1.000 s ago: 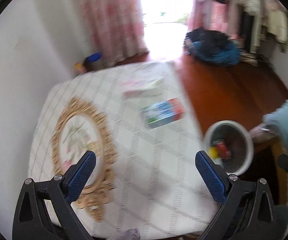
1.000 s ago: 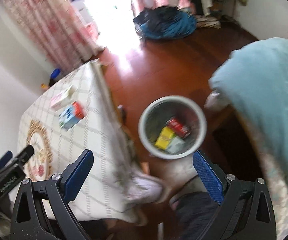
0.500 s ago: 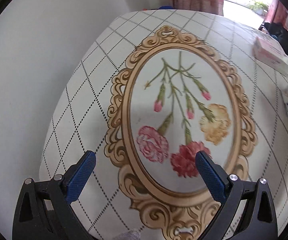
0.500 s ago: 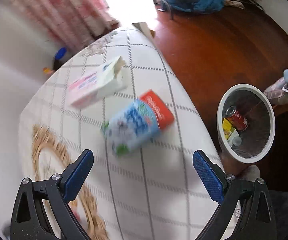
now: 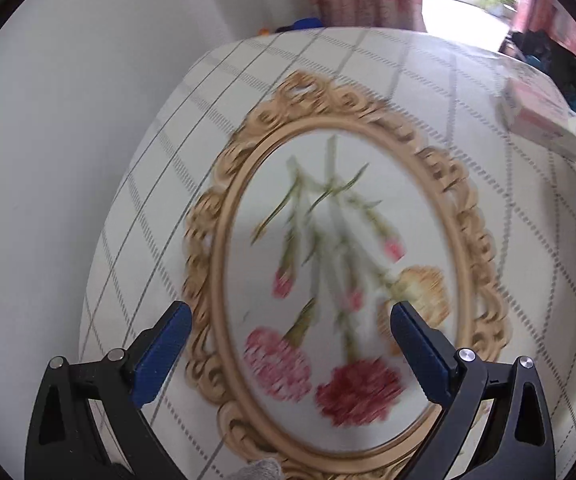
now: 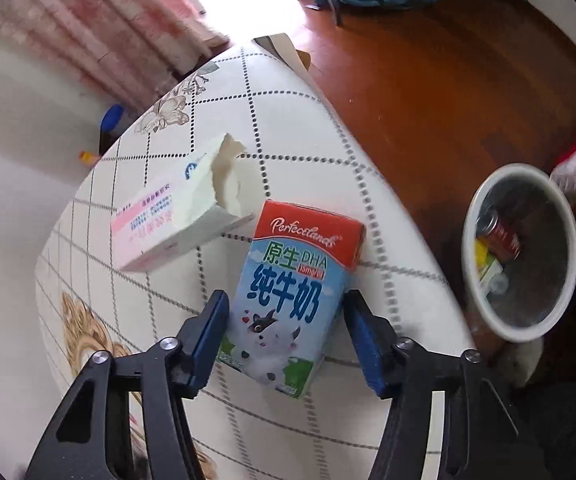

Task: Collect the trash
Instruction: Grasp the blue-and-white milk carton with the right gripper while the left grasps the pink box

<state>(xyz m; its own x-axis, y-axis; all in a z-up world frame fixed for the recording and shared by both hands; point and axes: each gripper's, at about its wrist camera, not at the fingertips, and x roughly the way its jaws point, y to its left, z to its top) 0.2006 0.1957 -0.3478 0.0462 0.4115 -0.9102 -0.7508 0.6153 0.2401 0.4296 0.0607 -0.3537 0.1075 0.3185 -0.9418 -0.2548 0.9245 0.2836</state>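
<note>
The milk carton (image 6: 288, 296) is seen lying flat on the tabletop (image 6: 388, 248), near its edge, red end pointing away from the camera. It is bracketed by the right claw (image 6: 283, 320): the blue pads (image 6: 211, 336) are set on either side of the carton's lower half. The left pad seems to touch the carton's side, while a thin gap can be made out at the right pad, so a firm clamp cannot be confirmed.

Just beyond the carton, up and to the left, a pink-and-white box (image 6: 175, 216) with a torn-open end is laid on the checked cloth, its corner close to the carton's red top. Down on the wooden floor (image 6: 448, 80), beside the tabletop, a white bin (image 6: 484, 316) is found with a red can (image 6: 504, 234) and yellow packaging (image 6: 484, 258) inside.

The left claw (image 5: 288, 344) is held spread wide over the gold-framed flower print (image 5: 328, 260) on the cloth, nothing between its pads. The picture there is smeared by motion blur. The pink box (image 5: 540, 116) is caught at the far right of that view.
</note>
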